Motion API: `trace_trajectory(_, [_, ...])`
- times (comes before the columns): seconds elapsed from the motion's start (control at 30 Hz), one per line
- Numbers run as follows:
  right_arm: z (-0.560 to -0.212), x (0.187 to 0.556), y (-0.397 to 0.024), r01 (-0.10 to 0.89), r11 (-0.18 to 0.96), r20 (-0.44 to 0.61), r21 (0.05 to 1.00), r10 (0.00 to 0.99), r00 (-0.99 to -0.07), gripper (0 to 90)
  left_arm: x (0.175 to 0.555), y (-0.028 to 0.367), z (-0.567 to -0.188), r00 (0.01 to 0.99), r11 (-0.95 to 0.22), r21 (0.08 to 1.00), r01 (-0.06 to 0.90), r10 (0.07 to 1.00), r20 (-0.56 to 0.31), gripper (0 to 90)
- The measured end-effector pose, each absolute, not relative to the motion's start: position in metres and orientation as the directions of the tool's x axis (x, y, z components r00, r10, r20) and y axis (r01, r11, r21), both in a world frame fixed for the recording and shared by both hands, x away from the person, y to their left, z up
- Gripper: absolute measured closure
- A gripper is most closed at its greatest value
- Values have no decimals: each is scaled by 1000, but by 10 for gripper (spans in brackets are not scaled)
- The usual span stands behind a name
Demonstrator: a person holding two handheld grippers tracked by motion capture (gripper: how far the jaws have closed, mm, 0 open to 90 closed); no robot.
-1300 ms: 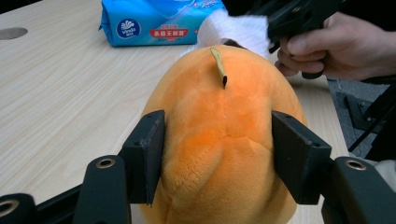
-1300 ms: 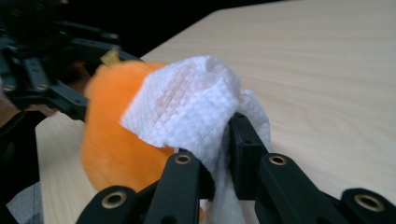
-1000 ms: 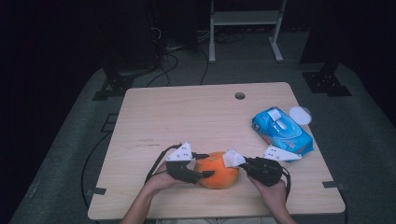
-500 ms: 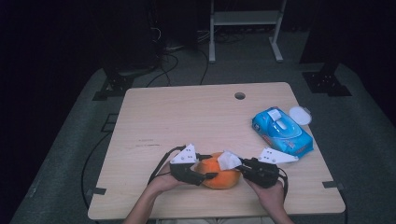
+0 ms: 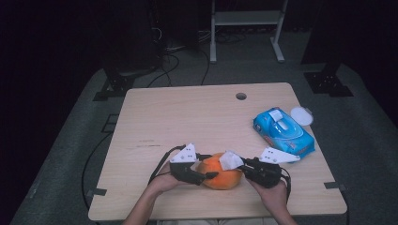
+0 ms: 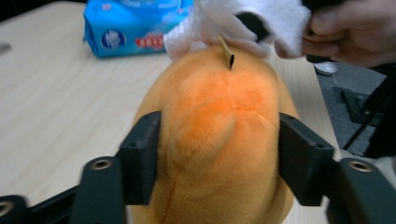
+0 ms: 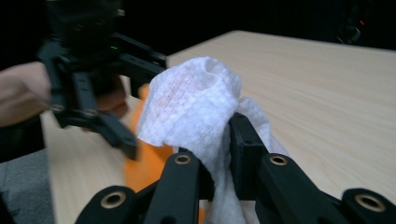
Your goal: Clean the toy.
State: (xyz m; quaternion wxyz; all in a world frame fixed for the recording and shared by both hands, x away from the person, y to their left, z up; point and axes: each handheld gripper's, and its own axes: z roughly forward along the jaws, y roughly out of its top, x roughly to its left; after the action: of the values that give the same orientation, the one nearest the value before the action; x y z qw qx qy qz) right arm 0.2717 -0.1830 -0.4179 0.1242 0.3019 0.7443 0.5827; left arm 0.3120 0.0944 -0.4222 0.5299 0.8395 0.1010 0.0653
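Though tiny overhead, stem atop plush orange

Left tool closing further; right tool seemingly clamped.

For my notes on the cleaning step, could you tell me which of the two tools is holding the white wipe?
The right tool: its jaws are shut on the wipe. The left tool instead grips the orange plush on both sides.
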Motion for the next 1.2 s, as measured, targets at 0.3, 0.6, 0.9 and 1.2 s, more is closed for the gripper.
trace_trajectory(0.3, [-424, 276, -191, 349, 106, 212, 931, 620, -756, 811, 311, 92, -417, 963, -387, 915, 112, 268, -4, 421])
trace_trajectory(0.6, [-432, 278, -188, 345, 98, 218, 934, 607, -764, 814, 315, 92, -419, 964, -349, 928, 132, 264, -38, 172])
trace_trajectory(0.9, [-422, 274, -195, 311, 88, 187, 946, 637, -748, 813, 318, 93, -422, 959, -383, 911, 151, 280, -41, 380])
trace_trajectory(1.2, [-424, 277, -200, 309, 75, 193, 948, 639, -745, 811, 313, 94, -410, 962, -362, 922, 136, 269, -36, 449])
